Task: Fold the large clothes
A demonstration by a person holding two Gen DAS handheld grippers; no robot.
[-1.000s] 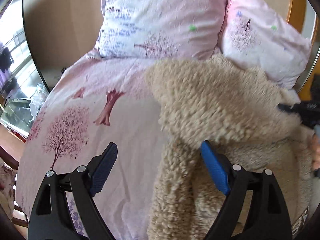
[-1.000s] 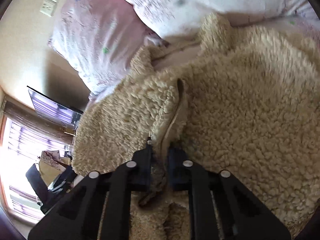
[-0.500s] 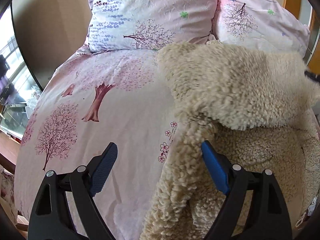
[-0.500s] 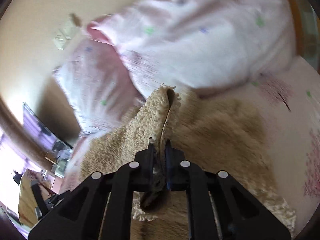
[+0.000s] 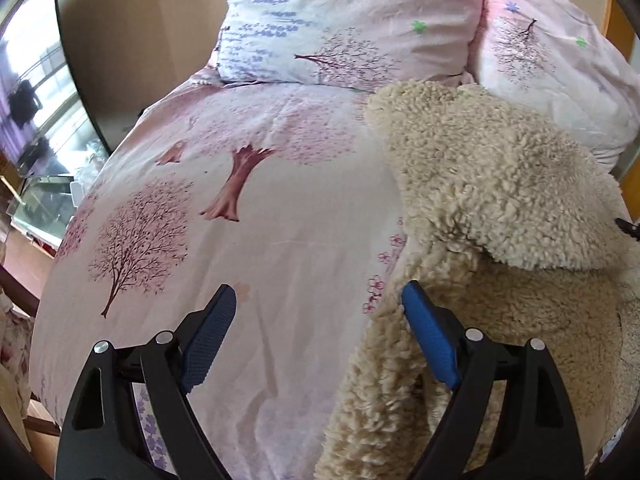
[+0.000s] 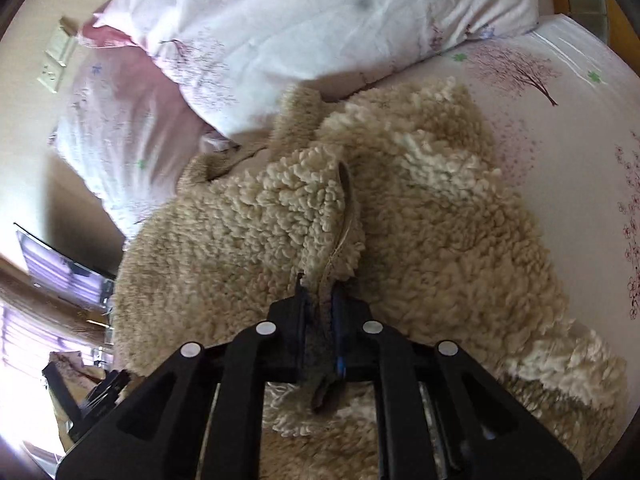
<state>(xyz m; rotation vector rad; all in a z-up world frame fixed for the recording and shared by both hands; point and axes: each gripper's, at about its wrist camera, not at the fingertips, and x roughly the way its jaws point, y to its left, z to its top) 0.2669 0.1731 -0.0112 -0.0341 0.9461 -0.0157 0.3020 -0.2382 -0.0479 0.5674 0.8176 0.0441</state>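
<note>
Right hand-held gripper (image 6: 320, 300) pinches the shaggy cream fleece coat's (image 6: 420, 220) edge; left hand-held gripper (image 5: 320, 320) gapes.

The fleece coat (image 5: 500, 208) lies on the bedspread (image 5: 260, 220) to the right of my left gripper (image 5: 320, 312), its near edge touching my right-hand finger there. Two pillows (image 5: 344, 20) sit behind it, side by side. My right gripper (image 6: 320, 300) is in front of the coat, a fold between its fingers.

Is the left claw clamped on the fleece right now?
No, the left claw stands wide open over the bedsheet, with the fleece coat only brushing its right finger.
</note>
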